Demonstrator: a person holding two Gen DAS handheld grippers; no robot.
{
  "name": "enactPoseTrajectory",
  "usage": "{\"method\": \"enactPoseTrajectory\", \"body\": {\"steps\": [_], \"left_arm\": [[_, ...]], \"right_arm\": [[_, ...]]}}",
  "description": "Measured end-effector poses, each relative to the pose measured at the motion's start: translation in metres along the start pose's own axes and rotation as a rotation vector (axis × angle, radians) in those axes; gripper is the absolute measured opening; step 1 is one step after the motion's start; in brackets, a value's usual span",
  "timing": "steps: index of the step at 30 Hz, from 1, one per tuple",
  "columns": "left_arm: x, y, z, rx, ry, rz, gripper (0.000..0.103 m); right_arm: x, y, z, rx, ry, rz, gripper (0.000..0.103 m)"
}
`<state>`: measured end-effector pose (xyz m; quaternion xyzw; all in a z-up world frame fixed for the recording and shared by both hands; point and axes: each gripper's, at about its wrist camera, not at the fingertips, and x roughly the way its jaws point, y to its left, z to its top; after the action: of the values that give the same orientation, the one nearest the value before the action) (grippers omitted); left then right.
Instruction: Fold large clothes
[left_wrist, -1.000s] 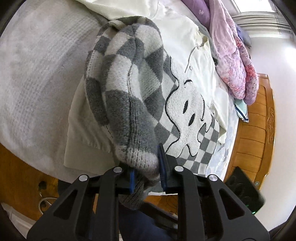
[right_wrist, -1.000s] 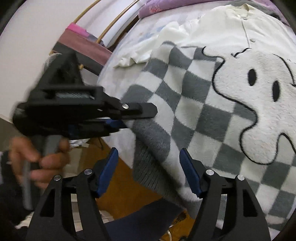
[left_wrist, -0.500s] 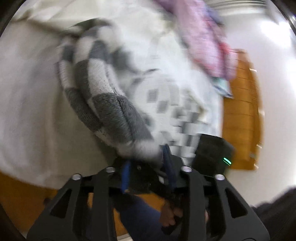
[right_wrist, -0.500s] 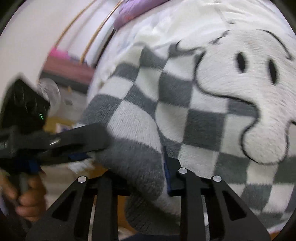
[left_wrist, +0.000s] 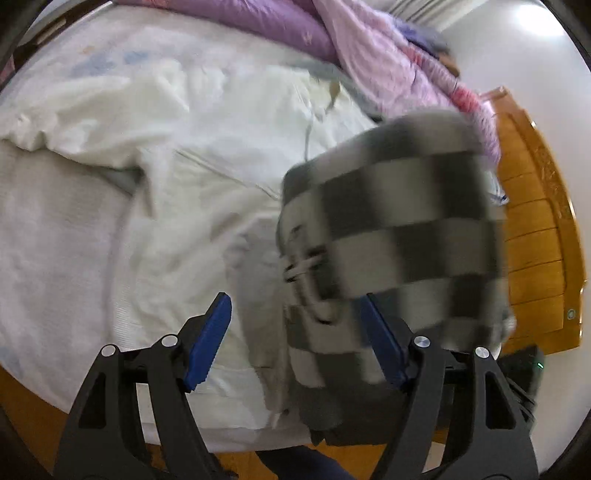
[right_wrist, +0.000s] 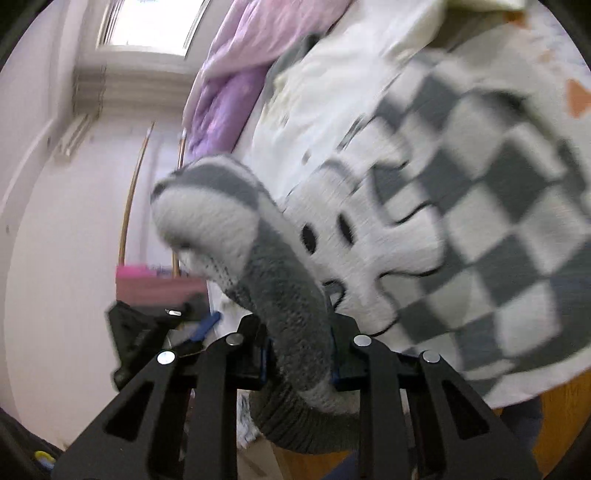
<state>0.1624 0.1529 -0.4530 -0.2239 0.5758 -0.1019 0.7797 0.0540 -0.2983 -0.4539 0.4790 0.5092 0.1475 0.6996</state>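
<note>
right gripper clamping grey ribbed edge of checkered sweater, pads pressing knit. left gripper jaws opening wide, pads touching nothing, sweater fold lying between and beyond them. sweater lying on bed, atop cream garment, near purple quilt.

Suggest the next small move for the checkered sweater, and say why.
Probably carry the checkered sweater further across with the right gripper, which pinches its grey hem, then lay it flat on the bed. The left gripper is opening, its pads clear of the knit.
</note>
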Motion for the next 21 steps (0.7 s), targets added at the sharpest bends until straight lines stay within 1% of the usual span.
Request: {"method": "enactPoseTrajectory", "body": {"steps": [2,4,6,8,10,12,14,15,16,17,18,19,21], "left_arm": [[0.026,-0.022,-0.006,0.017,0.028,0.018,0.075],[0.049,-0.045,-0.011,0.073,0.051,0.042,0.075],[0.067,-0.06,-0.019,0.122,0.07,0.059,0.08],[0.084,-0.077,-0.028,0.154,0.092,0.052,0.083],[0.104,-0.094,-0.034,0.179,0.143,0.071,0.084],[0.122,-0.108,-0.041,0.236,0.191,0.087,0.085],[0.143,-0.117,-0.047,0.269,0.249,0.114,0.086],[0.151,-0.118,-0.047,0.263,0.252,0.133,0.088],[0.155,-0.118,-0.047,0.249,0.251,0.146,0.088],[0.159,-0.115,-0.045,0.217,0.255,0.157,0.089],[0.16,-0.11,-0.043,0.185,0.26,0.153,0.089],[0.161,-0.106,-0.042,0.164,0.266,0.144,0.09],[0.161,-0.099,-0.043,0.132,0.274,0.127,0.09]], "right_arm": [[-0.016,-0.012,0.0,0.028,-0.037,-0.019,0.021],[-0.029,-0.026,0.0,0.054,-0.078,-0.039,0.021],[-0.041,-0.046,-0.002,0.096,-0.105,-0.073,0.021],[-0.051,-0.075,-0.001,0.151,-0.137,-0.113,0.021],[-0.049,-0.098,-0.005,0.212,-0.151,-0.151,0.021],[-0.049,-0.134,-0.006,0.328,-0.133,-0.194,0.022],[-0.044,-0.156,-0.007,0.413,-0.109,-0.194,0.024],[-0.047,-0.159,-0.005,0.423,-0.109,-0.195,0.025],[-0.049,-0.156,-0.003,0.405,-0.104,-0.203,0.029],[-0.052,-0.148,0.0,0.363,-0.083,-0.234,0.031],[-0.056,-0.142,0.0,0.338,-0.073,-0.268,0.035],[-0.066,-0.136,0.003,0.314,-0.075,-0.318,0.043],[-0.087,-0.126,0.007,0.262,-0.093,-0.388,0.046]]}}
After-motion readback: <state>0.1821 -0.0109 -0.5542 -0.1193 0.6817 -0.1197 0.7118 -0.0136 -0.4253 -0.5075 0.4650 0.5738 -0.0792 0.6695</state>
